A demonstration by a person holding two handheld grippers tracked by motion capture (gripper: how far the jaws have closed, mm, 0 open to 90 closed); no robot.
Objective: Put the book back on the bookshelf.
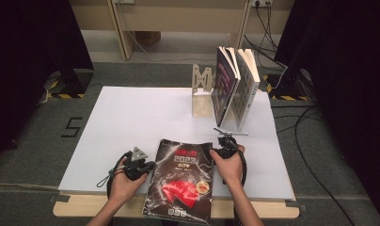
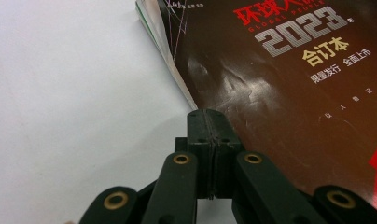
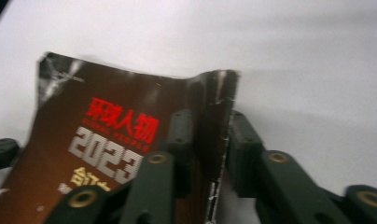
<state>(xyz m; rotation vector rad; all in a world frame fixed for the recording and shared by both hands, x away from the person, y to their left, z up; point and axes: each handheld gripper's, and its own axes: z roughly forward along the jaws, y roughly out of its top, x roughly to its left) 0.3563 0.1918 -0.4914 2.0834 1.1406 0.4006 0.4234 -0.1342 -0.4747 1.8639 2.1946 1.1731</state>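
The right claw point(image 3: 206, 140) has its two jaws set on either side of the magazine's point(image 3: 107, 154) right edge, near the far corner, and that edge is bent up between them. The jaws are partly closed. In the right gripper view one pad lies on the cover and the other stands just beside the raised edge, so this looks like a grip just taken, though I cannot tell whether both pads already press firmly.

The left claw point(image 2: 207, 135) is closed with nothing between its jaws. Its tip rests at the magazine's left edge point(image 2: 177, 79), right where the page block meets the white table point(image 2: 60, 93), touching or just beside the cover.

Judging from this, the step in hand is lifting the magazine point(image 1: 182, 179) off the table: the right claw point(image 1: 224, 141) pinches the far right edge while the left claw point(image 1: 143, 165) steadies the other side. The next move calls for a firm pinch through the whole thickness, not just the cover, then a slow lift, since a thin floppy magazine may sag or slip.

The magazine lies flat on the near side of the table, between the two hands, its near end hanging a little over the table's edge. Farther back, well apart, two books point(image 1: 235, 84) lean against a wooden stand point(image 1: 202, 92).
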